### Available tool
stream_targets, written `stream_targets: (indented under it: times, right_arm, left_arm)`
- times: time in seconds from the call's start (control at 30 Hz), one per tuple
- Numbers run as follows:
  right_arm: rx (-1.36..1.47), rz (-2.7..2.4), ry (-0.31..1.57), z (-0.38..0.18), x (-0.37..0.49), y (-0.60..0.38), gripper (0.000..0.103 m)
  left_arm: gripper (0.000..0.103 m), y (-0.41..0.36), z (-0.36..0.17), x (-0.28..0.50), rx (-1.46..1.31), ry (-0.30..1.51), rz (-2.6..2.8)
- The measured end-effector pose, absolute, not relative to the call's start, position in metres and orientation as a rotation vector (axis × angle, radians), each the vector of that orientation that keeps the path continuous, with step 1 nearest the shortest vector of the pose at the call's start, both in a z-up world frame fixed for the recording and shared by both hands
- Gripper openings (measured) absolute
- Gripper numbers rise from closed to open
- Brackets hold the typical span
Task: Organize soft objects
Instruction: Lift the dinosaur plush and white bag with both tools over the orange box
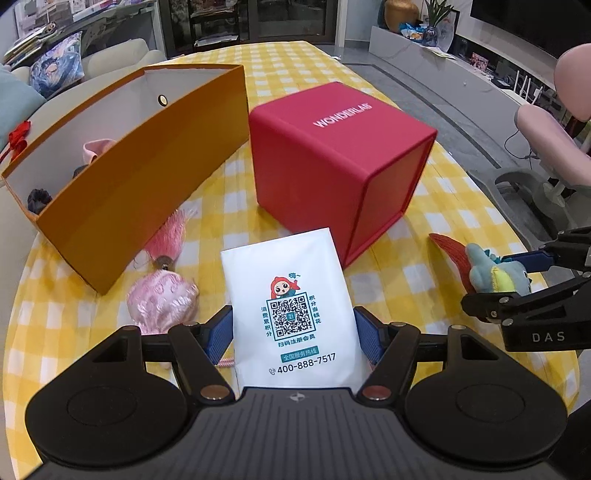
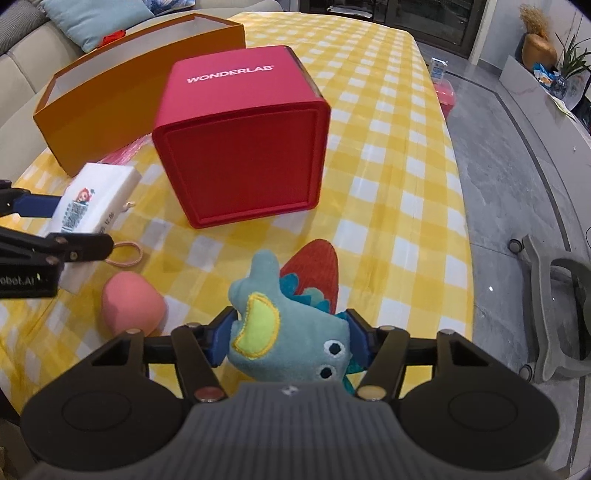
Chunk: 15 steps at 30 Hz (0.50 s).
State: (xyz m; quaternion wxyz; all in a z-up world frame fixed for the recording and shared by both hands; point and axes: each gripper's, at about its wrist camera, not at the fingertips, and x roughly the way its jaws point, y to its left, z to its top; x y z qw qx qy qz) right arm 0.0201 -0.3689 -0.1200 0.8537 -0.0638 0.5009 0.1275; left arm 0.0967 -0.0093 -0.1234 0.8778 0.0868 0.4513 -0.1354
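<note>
Soft objects: a white tissue pack [image 1: 291, 317] and a teal plush fish [image 2: 291, 339] with a red tail, each held in a gripper; a pink embroidered pouch [image 1: 162, 301] with a pink tassel [image 1: 173, 229] and a pink rounded soft piece [image 2: 133, 304] lie on the table.
Left gripper [image 1: 293, 332]: closed on the tissue pack, blue pads pressed against its two long sides; the pack is just in front of the red box, printed face up.
Right gripper [image 2: 290, 336]: closed on the plush fish, pads squeezing its body, tail pointing toward the red box.
Surface: an oval table under a yellow-and-white checked cloth [image 2: 388, 184].
Room: grey tiled floor [image 2: 517, 177], a beige sofa [image 1: 122, 55] with cushions beyond the orange box, a pink chair [image 1: 554, 140] at the table's right side, and a low cabinet with a gold vase [image 1: 399, 14].
Boxes: two. One open orange box [image 1: 140, 177] with white inside, holding a pink item and dark items I cannot identify; one closed red box [image 2: 243, 147] marked WONDERLAB, just beside it.
Grippers: two, well apart.
Loose loop: one pink cord loop [image 2: 127, 254] on the cloth near the tissue pack.
</note>
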Motion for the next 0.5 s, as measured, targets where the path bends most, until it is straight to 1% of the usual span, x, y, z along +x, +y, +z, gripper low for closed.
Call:
stream_targets:
  times: [0.23,0.5]
  right_arm:
    - [-0.167,0.243,1.056,-0.112,0.042,-0.385,0.061]
    - [-0.185,0.224,1.078,-0.102,0.1,-0.403,0.06]
  left_arm:
    - [0.079,0.0,-0.119,0.111,0.188,0.95,-0.273]
    - [0.079,0.013,-0.108,0.126,0.241,0.924,-0.263]
